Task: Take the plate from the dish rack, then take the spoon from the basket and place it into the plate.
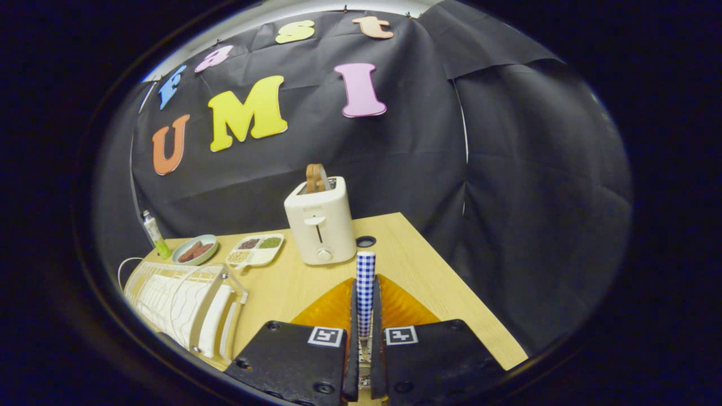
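Note:
My gripper (365, 316) is shut on the spoon (365, 285), whose blue-and-white checked handle stands up between the two fingers. Its bowl end is hidden low between them. Right under and behind the fingers lies the amber ribbed plate (397, 307) on the wooden table (440, 282). The white dish rack (180, 301) sits to the left of the fingers, with white pieces standing in its slots.
A cream toaster (321, 225) with toast in its slot stands beyond the plate. A small dark ring (365, 241) lies beside it. Further left are a divided snack tray (256, 249), a small bowl (194, 250) and a slim bottle (155, 234). The table's right edge drops off near the plate.

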Demonstrator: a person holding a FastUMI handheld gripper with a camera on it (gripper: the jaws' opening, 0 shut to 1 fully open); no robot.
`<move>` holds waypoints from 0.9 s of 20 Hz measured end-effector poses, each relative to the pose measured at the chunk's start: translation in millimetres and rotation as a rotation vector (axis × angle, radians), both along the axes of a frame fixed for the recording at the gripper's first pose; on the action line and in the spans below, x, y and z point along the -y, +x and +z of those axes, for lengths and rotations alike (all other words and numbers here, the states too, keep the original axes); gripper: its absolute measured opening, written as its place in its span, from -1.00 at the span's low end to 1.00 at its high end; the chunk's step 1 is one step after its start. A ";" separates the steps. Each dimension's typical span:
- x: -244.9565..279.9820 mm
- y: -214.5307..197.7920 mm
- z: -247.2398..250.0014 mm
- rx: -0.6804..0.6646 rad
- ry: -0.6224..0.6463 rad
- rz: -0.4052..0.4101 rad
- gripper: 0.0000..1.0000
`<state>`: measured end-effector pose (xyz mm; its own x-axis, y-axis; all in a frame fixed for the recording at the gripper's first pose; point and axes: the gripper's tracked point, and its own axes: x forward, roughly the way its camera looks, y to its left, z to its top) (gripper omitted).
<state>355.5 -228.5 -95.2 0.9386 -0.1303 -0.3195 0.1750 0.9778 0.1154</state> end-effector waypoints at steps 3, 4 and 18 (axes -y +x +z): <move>-4.1 -9.6 22.1 0.064 -0.009 0.021 -0.73; -7.5 -13.4 29.1 0.085 -0.013 0.031 -0.73; -97.9 -127.6 127.8 0.375 -0.133 0.071 -0.73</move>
